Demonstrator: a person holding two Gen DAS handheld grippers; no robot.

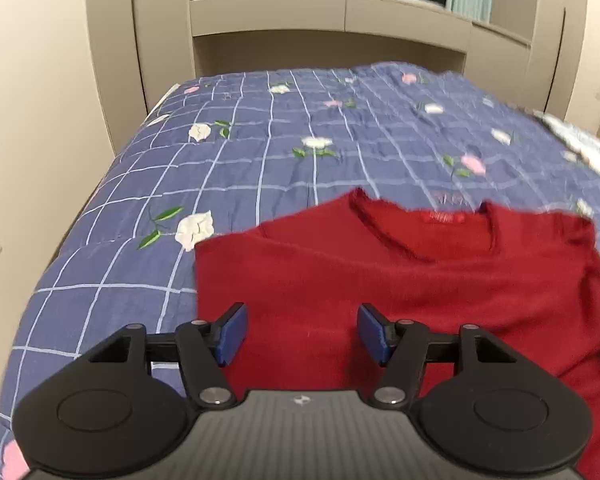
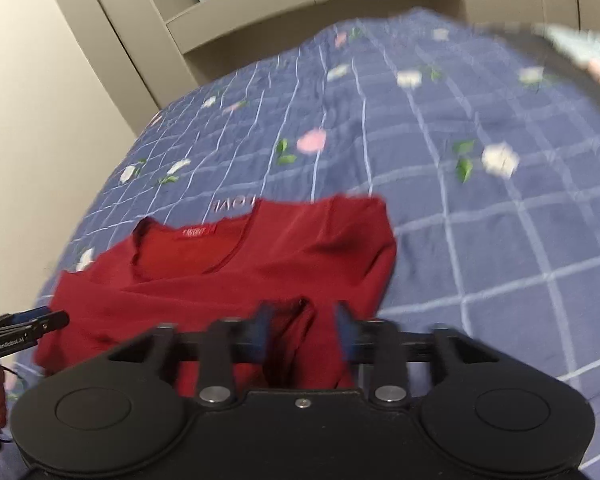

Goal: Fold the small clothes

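Because the red top is soft and limp on the bed, take its hem; left gripper and right gripper fingers stand apart, holding nothing.

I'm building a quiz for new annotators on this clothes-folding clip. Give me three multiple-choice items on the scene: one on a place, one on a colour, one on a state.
1. Where does the red top lie?
A. on the checked bedspread
B. on a wooden floor
C. inside a drawer

2. What colour are the pads of the left tool?
A. yellow
B. blue
C. white

3. How does the right tool stand?
A. clamped shut on a sock
B. out of view
C. jaws apart, with red cloth between them

Answers:
1 A: the top is spread on the blue floral bedspread in both views.
2 B: blue pads show on both fingers in the left wrist view.
3 C: the right wrist view shows a gap between the pads, with a fold of the top in it.
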